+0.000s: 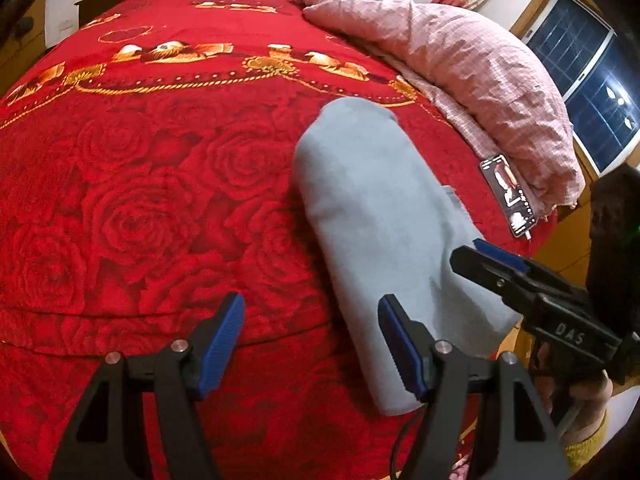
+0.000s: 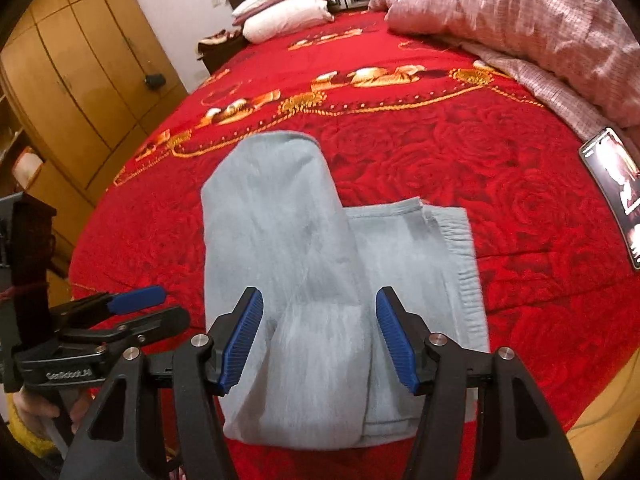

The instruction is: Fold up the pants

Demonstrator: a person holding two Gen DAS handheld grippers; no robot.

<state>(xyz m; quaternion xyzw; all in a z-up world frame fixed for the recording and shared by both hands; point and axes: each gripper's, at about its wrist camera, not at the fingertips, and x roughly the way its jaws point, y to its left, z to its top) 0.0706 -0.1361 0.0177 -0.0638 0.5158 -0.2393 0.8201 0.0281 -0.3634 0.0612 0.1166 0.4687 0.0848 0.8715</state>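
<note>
While the light blue pants [image 2: 304, 280] lie folded into a long bundle on the red rose-patterned bed [image 1: 140, 208], the right hand-held gripper [image 2: 320, 336] hovers over their near end with its blue-padded jaws spread wide, holding nothing. The left hand-held gripper [image 1: 312, 340] is likewise wide open and empty, one finger over the bedspread and the other over the pants' edge. A phone [image 1: 508, 196] lies beside a pink duvet [image 1: 460, 60].

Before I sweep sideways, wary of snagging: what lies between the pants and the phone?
Only bare red bedspread between pants and phone, per the right wrist view.
</note>
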